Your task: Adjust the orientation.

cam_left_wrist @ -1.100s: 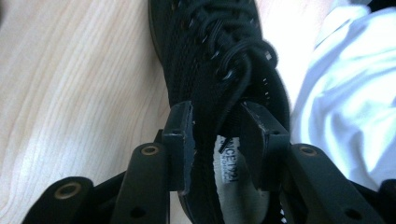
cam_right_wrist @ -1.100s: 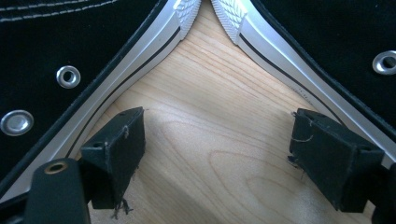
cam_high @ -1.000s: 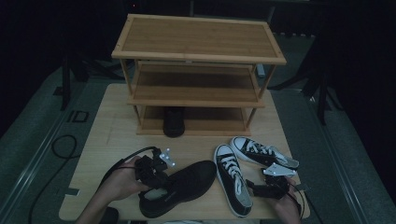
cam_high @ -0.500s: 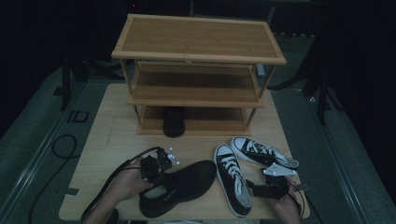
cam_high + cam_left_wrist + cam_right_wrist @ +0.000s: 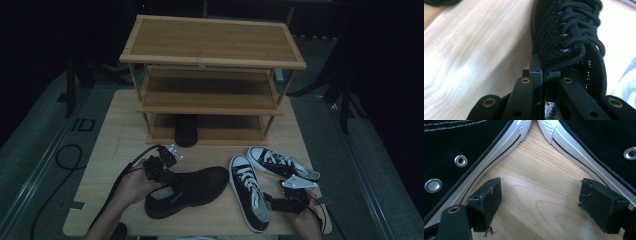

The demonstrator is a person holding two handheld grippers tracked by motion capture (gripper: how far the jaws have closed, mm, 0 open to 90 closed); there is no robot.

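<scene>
Dim room; wooden table (image 5: pixel 115 125) bears shelf rack (image 5: pixel 212 75).

The black shoe (image 5: pixel 187 191) is a low knit lace-up with black laces, lying on its sole at the near left of the table, its toe pointing right and a little far, its heel near-left. Its collar edge is pinched at the heel end, as the left gripper view (image 5: pixel 569 50) shows up close. Its toe lies just beside the nearer of two sneakers.
</scene>
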